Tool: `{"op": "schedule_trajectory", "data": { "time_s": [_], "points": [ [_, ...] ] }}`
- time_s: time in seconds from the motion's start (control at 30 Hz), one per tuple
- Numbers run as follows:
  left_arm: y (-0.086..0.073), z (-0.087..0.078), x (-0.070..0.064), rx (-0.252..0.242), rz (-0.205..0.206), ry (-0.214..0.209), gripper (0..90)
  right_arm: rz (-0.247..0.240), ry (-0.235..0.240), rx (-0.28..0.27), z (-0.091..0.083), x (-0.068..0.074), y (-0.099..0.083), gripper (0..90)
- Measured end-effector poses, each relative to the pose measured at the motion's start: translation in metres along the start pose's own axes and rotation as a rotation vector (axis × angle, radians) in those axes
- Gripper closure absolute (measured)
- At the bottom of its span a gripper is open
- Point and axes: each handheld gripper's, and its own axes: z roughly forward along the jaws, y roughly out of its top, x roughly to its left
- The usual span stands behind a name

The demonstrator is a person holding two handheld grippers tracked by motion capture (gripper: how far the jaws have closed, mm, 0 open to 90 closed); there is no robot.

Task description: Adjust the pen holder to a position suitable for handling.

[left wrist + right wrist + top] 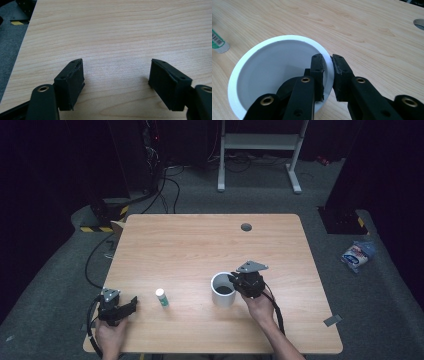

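Cup (223, 290) on your tabletop (200, 245) right of centre near you, your right hand-held gripper (328, 61) pinching its right wall, small tube (161, 297) lying to the cup's left, your left hand-held gripper (116, 75) at the near left corner, well apart

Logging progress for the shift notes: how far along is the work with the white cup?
Done: the right gripper has pinched the white cup by its wall, one jaw inside. In hand: holding the upright cup on the table. Left: the left gripper is open, and the small bottle lies untouched.
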Motion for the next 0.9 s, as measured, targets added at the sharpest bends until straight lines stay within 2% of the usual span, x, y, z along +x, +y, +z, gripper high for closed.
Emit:
{"op": "schedule_trajectory", "data": {
  "time_s": [0.3,0.43,0.6,0.8,0.9],
  "points": [
    [0.000,0.000,0.000,-0.005,0.006,-0.006,29.8,-0.028,0.029,-0.009,0.000,0.019,-0.002,79.6],
    [0.000,0.000,0.000,-0.004,0.005,-0.007,29.8,-0.035,0.032,-0.012,0.000,0.022,-0.002,79.4],
    [0.000,0.000,0.000,-0.004,0.005,-0.006,29.8,-0.028,0.053,0.002,0.002,0.022,-0.006,71.7],
    [0.000,0.000,0.000,-0.003,0.000,-0.004,29.4,0.014,0.092,-0.090,-0.017,0.012,-0.008,62.2],
    [0.000,0.000,-0.001,-0.003,-0.001,-0.002,29.3,0.031,0.085,-0.121,-0.025,0.003,-0.013,59.4]
  ]
}}
